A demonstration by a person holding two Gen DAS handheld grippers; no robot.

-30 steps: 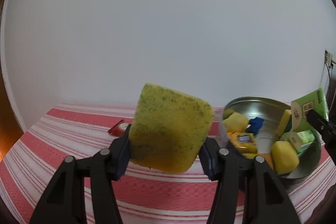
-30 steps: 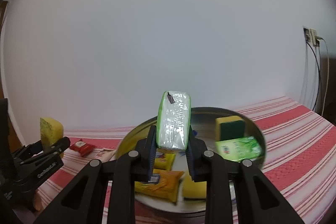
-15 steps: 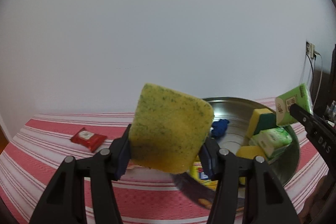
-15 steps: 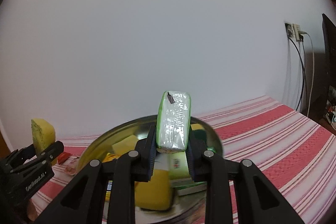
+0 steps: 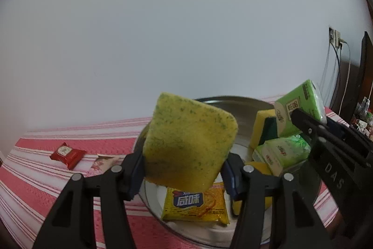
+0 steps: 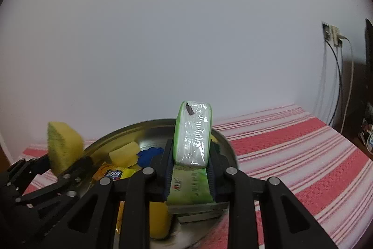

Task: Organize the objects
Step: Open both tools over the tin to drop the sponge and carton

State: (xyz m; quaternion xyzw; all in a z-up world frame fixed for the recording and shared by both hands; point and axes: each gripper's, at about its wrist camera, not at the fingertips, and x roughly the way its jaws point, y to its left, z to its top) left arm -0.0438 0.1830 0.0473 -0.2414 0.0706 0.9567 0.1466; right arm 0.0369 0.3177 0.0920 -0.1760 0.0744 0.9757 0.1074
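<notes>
Metal bowl [image 5: 254, 106] on striped table [image 5: 35, 181], contents: yellow snack pkt [image 5: 195, 207], green tissue pk [image 5: 284, 153], yellow/green sponges, blue item [image 6: 149, 155]. L gripper [image 5: 186, 169] fingers clamp speckled sponge [image 5: 188, 144]; R gripper [image 6: 190, 165] fingers clamp tissue pack [image 6: 193, 134], both above bowl.

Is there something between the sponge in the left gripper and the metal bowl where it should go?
Nothing visible blocks it. The sponge, clamped in the left gripper, hangs over the near rim of the metal bowl. Below it lies only a yellow snack packet already inside.
</notes>
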